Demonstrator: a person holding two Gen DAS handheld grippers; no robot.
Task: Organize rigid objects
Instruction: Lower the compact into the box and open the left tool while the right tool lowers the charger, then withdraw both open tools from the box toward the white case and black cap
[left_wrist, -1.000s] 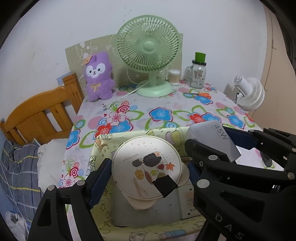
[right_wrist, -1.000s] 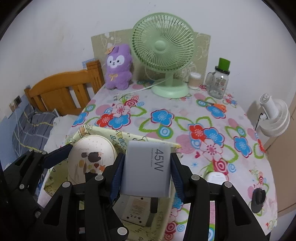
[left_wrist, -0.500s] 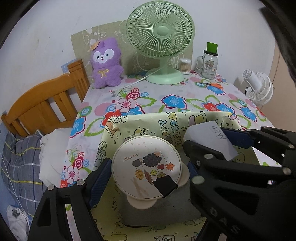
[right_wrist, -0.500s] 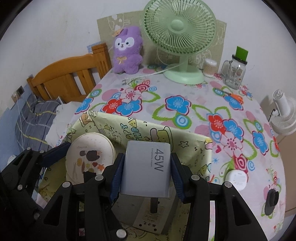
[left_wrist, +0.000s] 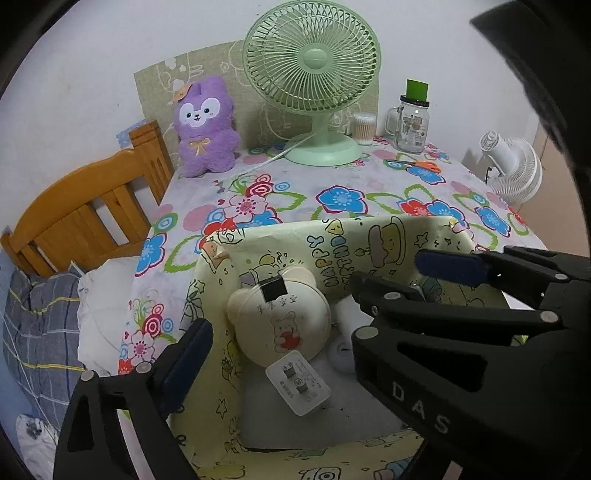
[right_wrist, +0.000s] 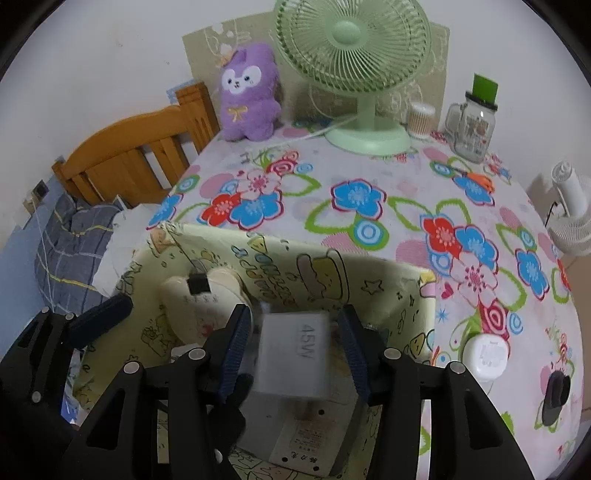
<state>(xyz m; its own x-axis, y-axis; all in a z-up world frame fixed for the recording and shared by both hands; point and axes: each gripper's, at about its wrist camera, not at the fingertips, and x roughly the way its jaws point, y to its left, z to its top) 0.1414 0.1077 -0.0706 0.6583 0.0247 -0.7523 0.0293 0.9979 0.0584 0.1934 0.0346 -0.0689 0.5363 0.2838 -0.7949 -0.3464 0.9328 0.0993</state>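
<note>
Charger (right_wrist: 293, 354) drops free into the box (right_wrist: 388, 280) as my right claw (right_wrist: 295, 349) opens; left claw (left_wrist: 306, 306) opens wide, empty, over the case (left_wrist: 280, 321).

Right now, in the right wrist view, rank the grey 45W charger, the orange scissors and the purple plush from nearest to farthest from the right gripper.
1. Grey 45W charger: between the opening jaws of the right gripper, over the box.
2. Orange scissors: far right of the table.
3. Purple plush: back left, against the wall.
</note>
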